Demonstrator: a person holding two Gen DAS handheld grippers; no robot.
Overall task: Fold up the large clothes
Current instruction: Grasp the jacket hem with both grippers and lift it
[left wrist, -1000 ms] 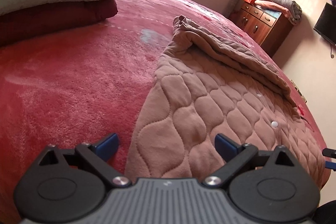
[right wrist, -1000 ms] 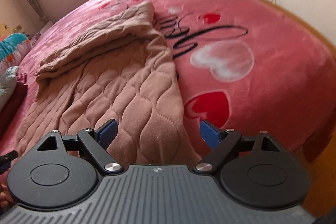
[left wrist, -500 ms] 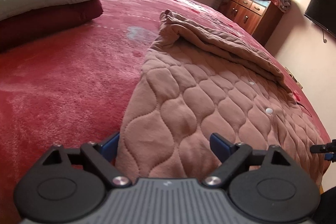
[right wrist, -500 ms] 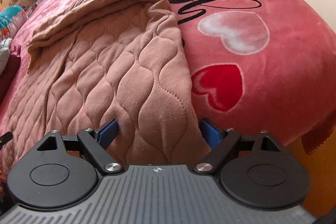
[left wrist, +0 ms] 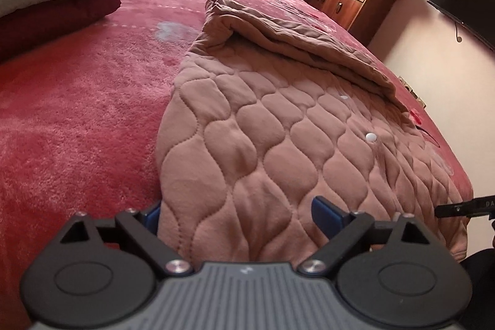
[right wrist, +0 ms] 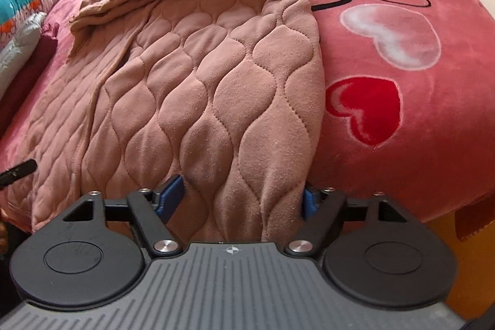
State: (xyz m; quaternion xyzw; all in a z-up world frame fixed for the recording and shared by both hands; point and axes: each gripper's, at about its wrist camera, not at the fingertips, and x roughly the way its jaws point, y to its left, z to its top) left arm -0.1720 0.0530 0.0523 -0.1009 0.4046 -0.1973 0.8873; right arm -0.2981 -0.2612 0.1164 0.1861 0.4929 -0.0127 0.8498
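A brown quilted garment [left wrist: 278,126] with white snap buttons lies spread on the pink bed, its far part folded over; it also shows in the right wrist view [right wrist: 198,76]. My left gripper [left wrist: 241,214] is open, its blue fingertips [left wrist: 324,212] straddling the garment's near left corner. My right gripper [right wrist: 241,197] is open, its blue fingertips [right wrist: 170,194] straddling the near right corner. The cloth edge lies between both pairs of jaws. The right gripper's tip shows at the right edge of the left wrist view [left wrist: 464,206].
The pink fleece bedspread [left wrist: 77,113] has heart prints [right wrist: 365,107]. A grey quilt on a maroon blanket [left wrist: 52,2] is stacked at the far left. A wooden dresser [left wrist: 352,2] with folded blankets and a wall TV [left wrist: 464,5] stand beyond the bed. The bed edge drops at right [right wrist: 448,221].
Both grippers have moved forward and down onto the garment's near edge, so the corners now lie between the open jaws.
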